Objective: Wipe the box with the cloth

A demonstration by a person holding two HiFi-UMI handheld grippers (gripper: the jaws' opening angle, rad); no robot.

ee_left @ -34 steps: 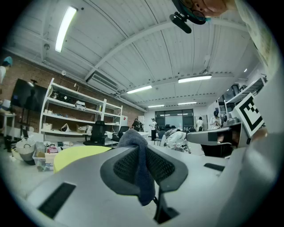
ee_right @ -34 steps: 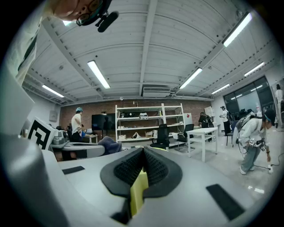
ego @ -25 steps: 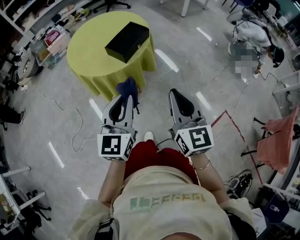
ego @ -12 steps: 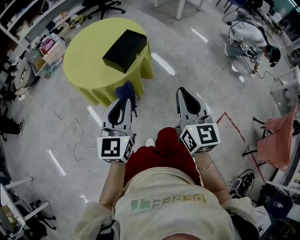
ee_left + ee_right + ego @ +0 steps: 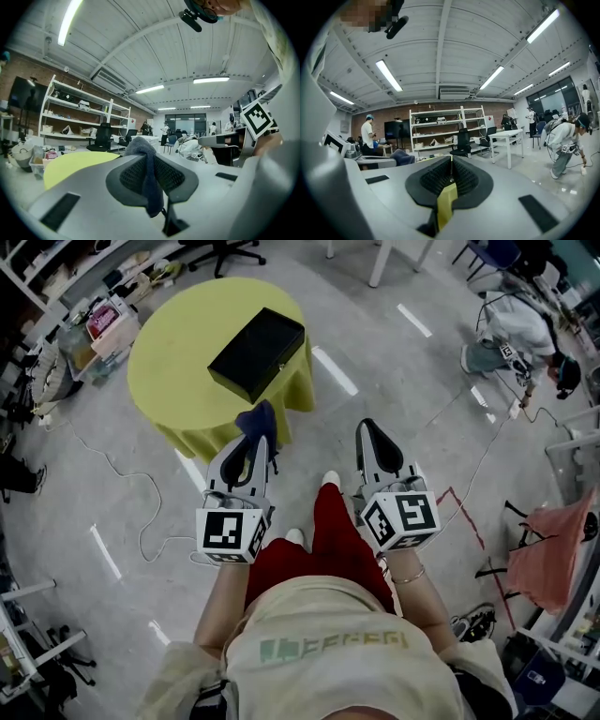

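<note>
- Dark blue cloth (image 5: 149, 185) is sitting between the fingers (image 5: 131, 178) of the left gripper (image 5: 251, 448). They are pinching it at a narrow gap, with a fold bulging out past the tips and a tail trailing back between the pads.
- And the right gripper (image 5: 372, 432)?
- Its fingers (image 5: 429, 180) are pressing together on nothing. It is riding level with the left one, just to that one's right.
- Where is the box (image 5: 256, 353) lying?
- Well ahead of the left fingertips, almost straight on, on a round yellow-green table (image 5: 173, 352). Nothing is touching it; I am judging that the wiping is not yet under way.
- Handling notes?
- The cloth is looking soft, limp and light, so it will likely be folding and dragging under pressure. The fold beyond the fingertips should be the part meeting the lid. The box is looking rigid, black and smooth. It may be sliding on the table cover once rubbed, so I am expecting the empty right fingers to be useful bracing a side wall or corner.
- Counts?
- I am counting one box, one cloth, one table and two grippers.
</note>
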